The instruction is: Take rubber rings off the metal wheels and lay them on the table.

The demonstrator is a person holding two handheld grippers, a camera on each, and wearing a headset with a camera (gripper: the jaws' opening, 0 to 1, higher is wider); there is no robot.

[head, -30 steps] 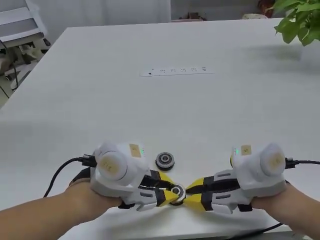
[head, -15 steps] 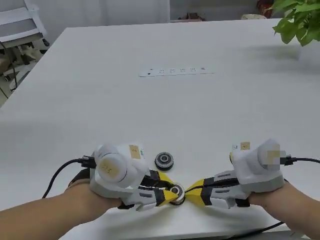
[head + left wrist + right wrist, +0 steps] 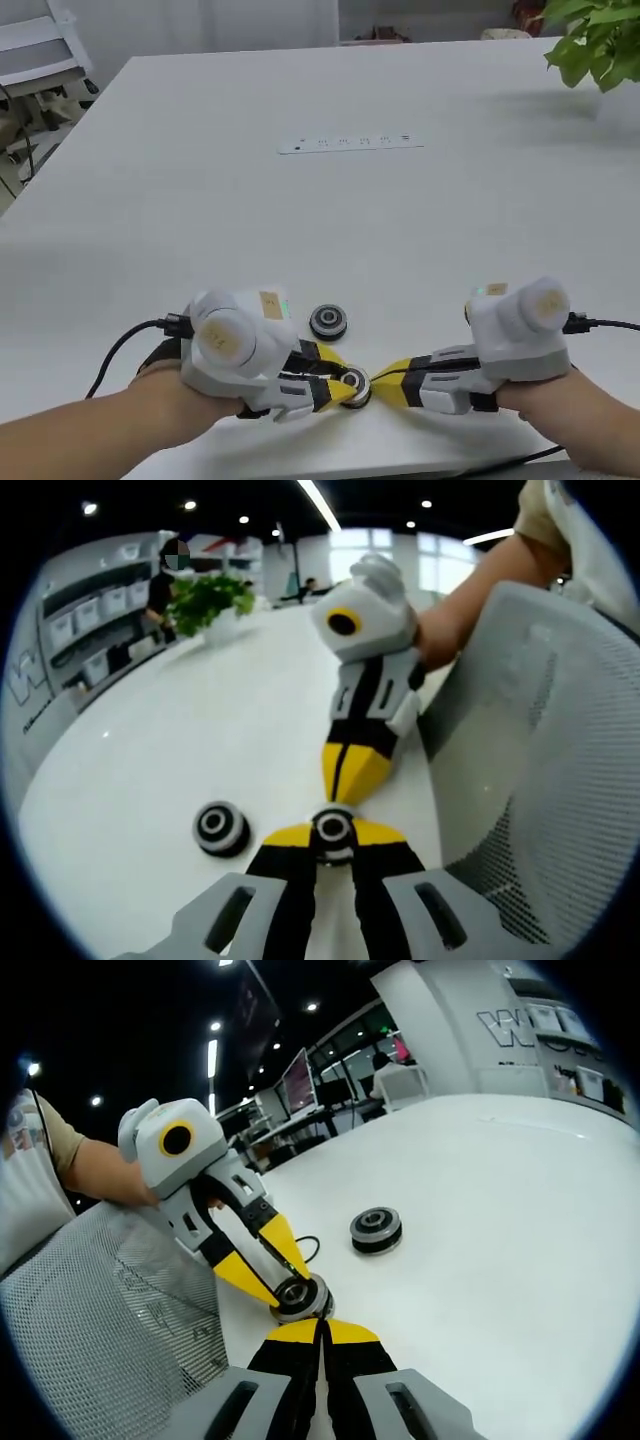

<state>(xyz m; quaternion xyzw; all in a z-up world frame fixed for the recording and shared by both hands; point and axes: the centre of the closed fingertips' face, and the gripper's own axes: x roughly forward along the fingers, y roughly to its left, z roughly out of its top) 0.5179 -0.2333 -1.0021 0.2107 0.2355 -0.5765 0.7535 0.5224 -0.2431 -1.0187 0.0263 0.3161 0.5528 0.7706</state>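
Socket strip [image 3: 350, 143]: flat, far centre. Plant [image 3: 595, 40]: green leaves, far right. Chair [image 3: 40, 50]: white, far left. Mesh chair [image 3: 540, 730]: grey, near edge.

Left gripper [image 3: 343, 386] held low, jaws pinched on a small wheel [image 3: 353, 381], right gripper [image 3: 381, 384] facing it tip to tip, jaws pressed flat together, left hand [image 3: 168, 398] and right hand [image 3: 545, 402] gripping from behind, bare forearms [image 3: 70, 440] coming in from both bottom corners
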